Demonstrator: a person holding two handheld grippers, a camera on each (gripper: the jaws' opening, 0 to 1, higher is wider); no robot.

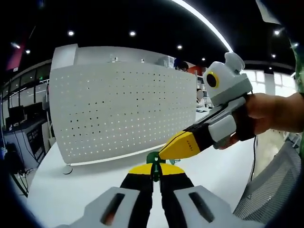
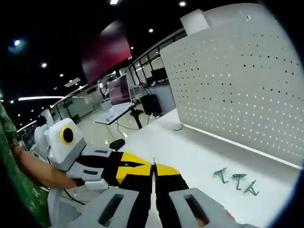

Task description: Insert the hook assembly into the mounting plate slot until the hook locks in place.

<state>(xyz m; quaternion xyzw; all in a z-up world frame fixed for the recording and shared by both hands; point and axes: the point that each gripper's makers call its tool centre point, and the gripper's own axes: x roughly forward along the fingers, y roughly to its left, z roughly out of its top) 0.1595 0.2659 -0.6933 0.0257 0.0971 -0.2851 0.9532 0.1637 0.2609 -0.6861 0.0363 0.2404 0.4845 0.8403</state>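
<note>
A white perforated mounting plate (image 1: 118, 107) stands upright on the white table (image 1: 61, 190). My left gripper (image 1: 156, 170) is shut on a small green hook (image 1: 153, 158), held in front of the plate's lower edge. My right gripper (image 1: 164, 153), held by a hand, comes in from the right with its jaws together, and its yellow tip touches the hook. In the right gripper view my right gripper (image 2: 154, 170) is shut, and I cannot tell if a thin edge sits between its jaws. My left gripper (image 2: 142, 165) meets it from the left. The plate (image 2: 237, 76) stands at the right.
Three loose green hooks (image 2: 237, 180) lie on the table (image 2: 199, 152) in front of the plate. A mesh chair back (image 1: 270, 190) is at the right edge. Desks with monitors (image 2: 118, 90) stand beyond the table's far end.
</note>
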